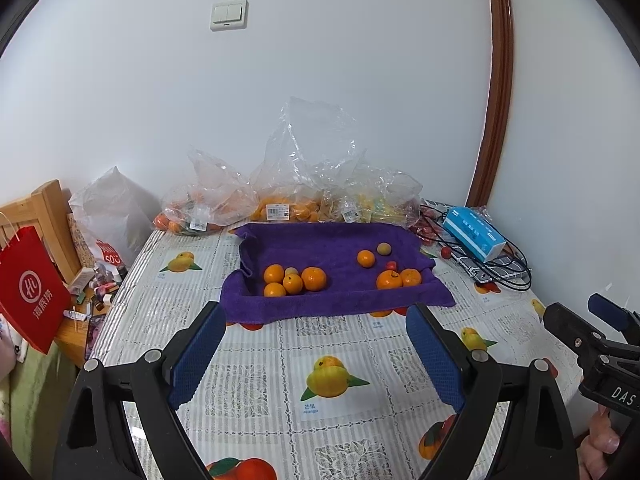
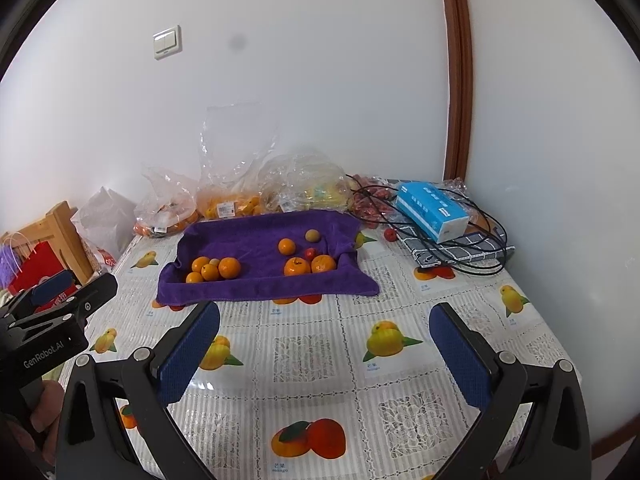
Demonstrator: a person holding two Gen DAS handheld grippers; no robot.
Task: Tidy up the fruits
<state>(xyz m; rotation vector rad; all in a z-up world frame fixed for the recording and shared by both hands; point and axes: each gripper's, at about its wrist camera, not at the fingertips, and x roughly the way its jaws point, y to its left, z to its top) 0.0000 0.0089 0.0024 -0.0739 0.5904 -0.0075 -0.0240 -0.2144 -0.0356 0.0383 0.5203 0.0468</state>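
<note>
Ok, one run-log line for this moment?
phase: pre-grasp | left tongs: open, empty | right tongs: open, empty | oranges: on purple towel

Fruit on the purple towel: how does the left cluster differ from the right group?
The left cluster is packed tight, fruit touching; the right group is spread out, with gaps toward the back. The left cluster is oranges plus one pale fruit half hidden; the right group also has a small red fruit and a pale one lying apart. Both lie on the purple towel.
</note>
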